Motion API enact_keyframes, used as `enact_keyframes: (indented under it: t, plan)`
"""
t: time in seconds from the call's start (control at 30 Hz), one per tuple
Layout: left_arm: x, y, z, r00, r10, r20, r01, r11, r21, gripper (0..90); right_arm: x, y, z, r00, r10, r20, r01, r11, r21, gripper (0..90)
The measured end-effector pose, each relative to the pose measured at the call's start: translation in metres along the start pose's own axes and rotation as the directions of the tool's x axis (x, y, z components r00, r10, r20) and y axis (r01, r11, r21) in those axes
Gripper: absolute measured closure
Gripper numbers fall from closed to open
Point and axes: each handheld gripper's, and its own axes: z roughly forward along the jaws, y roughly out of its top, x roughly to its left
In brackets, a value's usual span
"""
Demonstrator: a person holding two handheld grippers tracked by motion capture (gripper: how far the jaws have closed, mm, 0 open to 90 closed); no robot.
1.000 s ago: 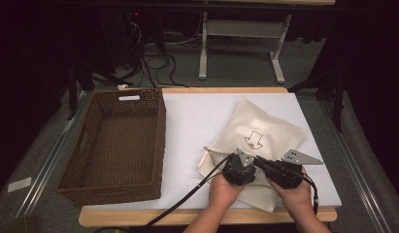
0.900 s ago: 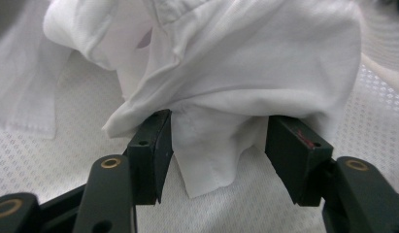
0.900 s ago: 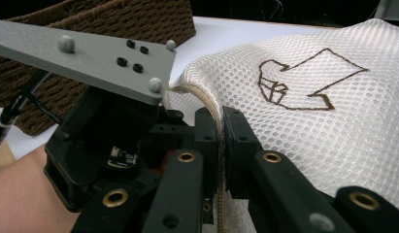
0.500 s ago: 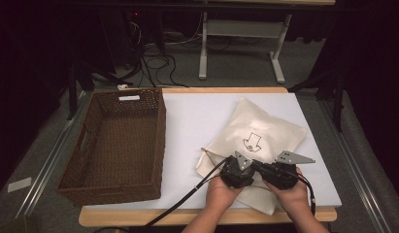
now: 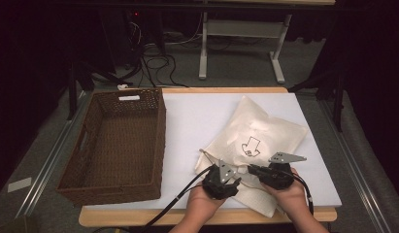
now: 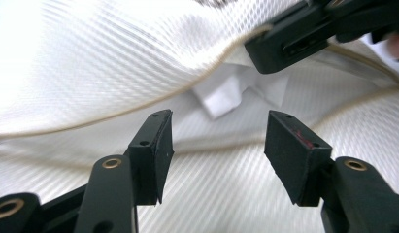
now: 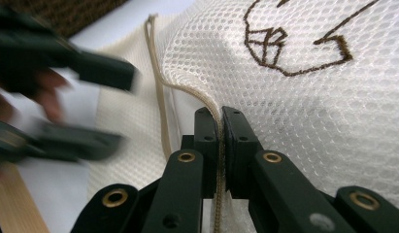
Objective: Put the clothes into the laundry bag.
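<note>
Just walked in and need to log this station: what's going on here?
A person is working a cream mesh bag with a claw in each hand. The right claw is shut on the bag's corded edge, lifting the top layer. The left claw is open, pointing into the bag's mouth, with a white item inside. A brown wicker basket sits at the left of the table.
</note>
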Motion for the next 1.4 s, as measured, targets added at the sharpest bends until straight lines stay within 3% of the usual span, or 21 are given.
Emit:
enact_keyframes:
  t: [0.17, 0.23, 0.3, 0.43, 0.5, 0.67, 0.87, 1.07, 1.2, 1.4]
  plan:
    - [0.013, -0.013, -0.034, 0.9996, -0.024, -0.016, 0.023, 0.9989, -0.041, 43.8, 0.004, -0.005, 0.008, 0.9992, -0.039, 0.008, 0.038, 0.9963, 0.077, 86.8]
    - [0.018, -0.02, -0.041, 0.9989, -0.028, -0.038, 0.025, 0.9976, -0.064, 43.9, 0.006, -0.008, 0.013, 0.9983, -0.058, 0.009, 0.056, 0.9906, 0.125, 86.8]
    - [0.024, -0.026, -0.045, 0.9971, -0.059, -0.048, 0.055, 0.9957, -0.075, 44.3, 0.009, -0.012, 0.017, 0.9952, -0.092, 0.033, 0.085, 0.9815, 0.171, 87.1]
    - [0.032, -0.029, -0.048, 0.9933, -0.05, -0.105, 0.041, 0.9955, -0.085, 44.4, 0.011, -0.015, 0.013, 0.9908, -0.123, 0.055, 0.112, 0.9782, 0.175, 87.6]
    - [0.037, -0.03, -0.047, 0.9918, -0.076, -0.103, 0.067, 0.9935, -0.092, 44.4, 0.011, -0.018, 0.009, 0.9891, -0.136, 0.056, 0.124, 0.9761, 0.178, 87.5]
    - [0.037, -0.03, -0.049, 0.9918, -0.083, -0.097, 0.072, 0.9913, -0.109, 44.2, 0.009, -0.025, -0.006, 0.9837, -0.17, 0.059, 0.155, 0.9676, 0.199, 87.5]
    - [0.031, -0.028, -0.051, 0.9955, -0.056, -0.076, 0.043, 0.9856, -0.164, 43.7, -0.005, -0.036, -0.025, 0.9915, -0.116, 0.058, 0.103, 0.9769, 0.187, 87.1]
    - [0.033, -0.031, -0.045, 0.9938, -0.064, -0.091, 0.051, 0.9891, -0.138, 43.1, -0.005, -0.036, -0.026, 0.992, -0.118, 0.047, 0.108, 0.9783, 0.177, 83.3]
    - [0.036, -0.034, -0.038, 0.9916, -0.072, -0.108, 0.061, 0.9926, -0.105, 43.2, -0.006, -0.034, -0.032, 0.9969, -0.071, 0.034, 0.066, 0.9891, 0.132, 74.6]
    - [0.039, -0.035, -0.026, 0.9899, -0.071, -0.123, 0.064, 0.996, -0.062, 44.1, -0.004, -0.029, -0.053, 0.9987, -0.045, 0.023, 0.045, 0.9989, 0.015, 69.0]
